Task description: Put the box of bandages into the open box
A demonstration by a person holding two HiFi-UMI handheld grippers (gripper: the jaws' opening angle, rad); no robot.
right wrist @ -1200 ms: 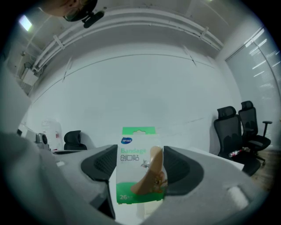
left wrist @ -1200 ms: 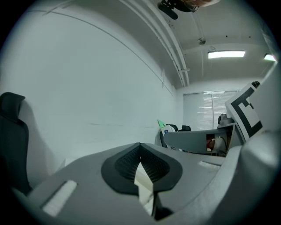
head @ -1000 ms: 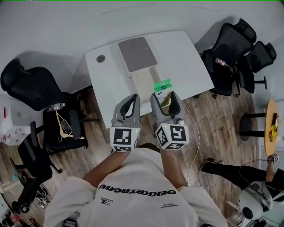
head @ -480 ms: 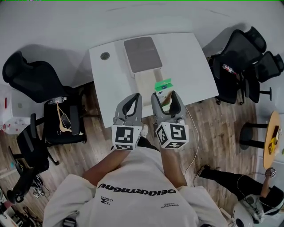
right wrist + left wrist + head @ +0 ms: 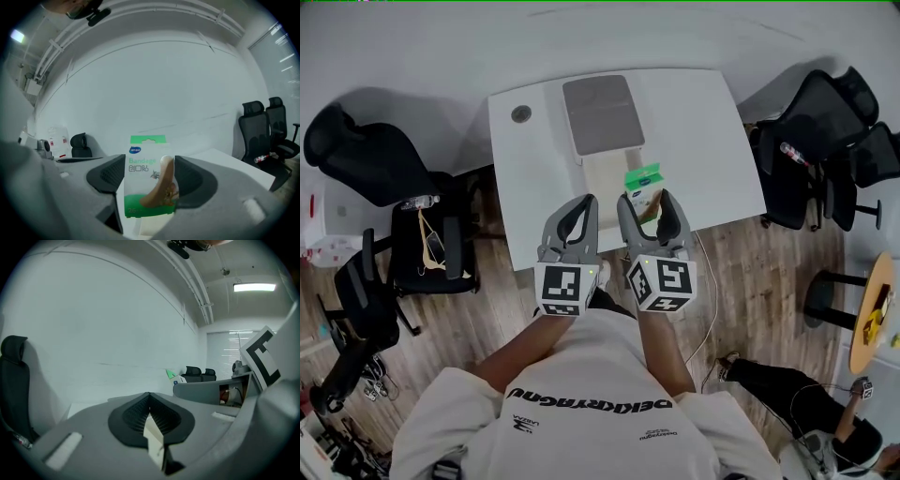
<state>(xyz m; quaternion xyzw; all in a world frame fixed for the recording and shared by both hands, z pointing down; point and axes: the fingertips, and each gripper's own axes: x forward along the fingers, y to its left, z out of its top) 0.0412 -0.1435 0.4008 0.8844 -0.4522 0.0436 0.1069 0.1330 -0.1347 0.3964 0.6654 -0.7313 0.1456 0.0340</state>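
The box of bandages is a small white carton. It has a green flap on top, a green band along the bottom, a blue oval logo, the word "Bandage" in green and a picture of a tan plaster strip. It stands upright in the right claw, whose two dark pads pinch it from either side. In the head view the carton is held over the white bench. It sits at the right-hand edge of the open box, and how high above the bench it hangs cannot be told.

The open box lies near the middle of the bench, its grey lid folded back away from the person. The tray shows only a pale cream floor.

The left claw is pressed together with nothing between its pads. In the head view it hovers just beside the right claw, at the near edge of the bench.

By count there is one carton of bandages, one open box and two claws. One small round grommet sits at the bench's far left corner. Two black office chairs stand to the right of the bench, and more are on the left, too overlapped to count.
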